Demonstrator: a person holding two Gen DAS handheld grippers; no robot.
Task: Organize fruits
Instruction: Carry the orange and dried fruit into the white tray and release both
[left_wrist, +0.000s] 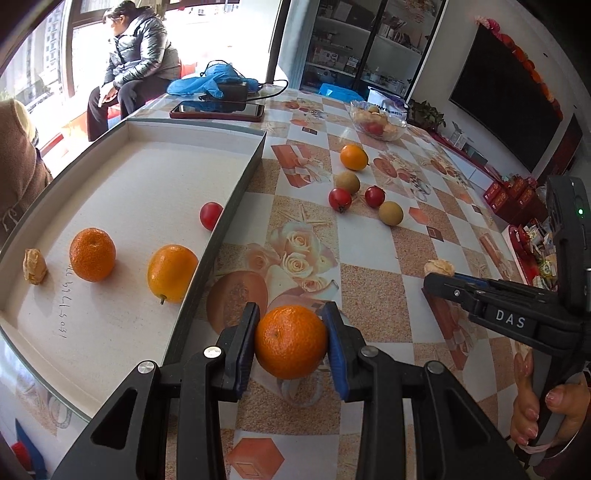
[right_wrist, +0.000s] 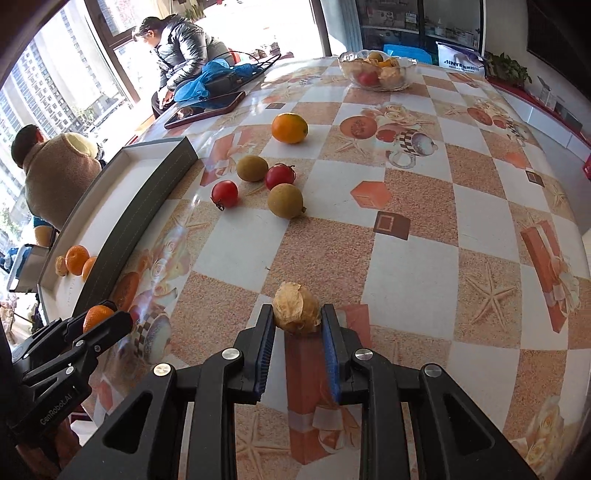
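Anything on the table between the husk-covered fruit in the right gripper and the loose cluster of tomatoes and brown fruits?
Nothing: the right wrist view shows bare patterned tablecloth between the husk-covered fruit and the cluster.

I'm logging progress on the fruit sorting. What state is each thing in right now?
left gripper: shut on a tangerine
right gripper: shut on a papery husked fruit
tray: holds four fruits, including a tangerine, an orange and a cherry tomato
loose fruits: five lying on the table, not in the tray
glass bowl: upright, filled with fruit
phone: lying flat, screen dark
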